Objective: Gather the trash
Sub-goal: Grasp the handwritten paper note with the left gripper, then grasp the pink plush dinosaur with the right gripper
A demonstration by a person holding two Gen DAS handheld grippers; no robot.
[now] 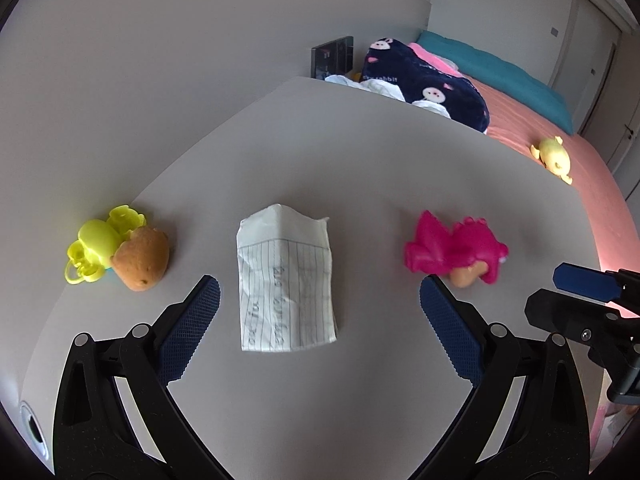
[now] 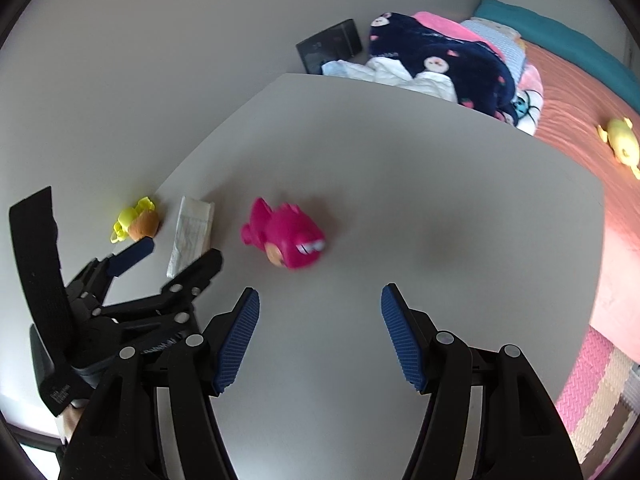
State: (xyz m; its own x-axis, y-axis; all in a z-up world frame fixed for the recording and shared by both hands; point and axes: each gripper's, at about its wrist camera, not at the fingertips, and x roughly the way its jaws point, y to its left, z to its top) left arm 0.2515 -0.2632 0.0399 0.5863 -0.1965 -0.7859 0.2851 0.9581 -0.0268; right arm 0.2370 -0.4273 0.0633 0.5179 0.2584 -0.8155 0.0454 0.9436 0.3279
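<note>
1. Left wrist view: the left tool hangs released, jaws spread wide, over the pale grey worktop. A folded sheet of lined white paper with handwriting lies flat between and just ahead of the two blue pads, touching neither. To its left sit a yellow-green plastic toy and a brown potato-shaped toy, touching each other; to its right, a bright pink plastic toy figure.
2. Same view, judgement: the paper looks like the trash, and the step in hand is the approach to grasp it. Next, this tool should lower until the pads straddle the paper's raised fold, then clench; a flat sheet may slip.
3. Right wrist view: the right tool is also released and empty, held above bare worktop, nearer the pink toy than the paper, which lies by the left tool at the far left.
</note>
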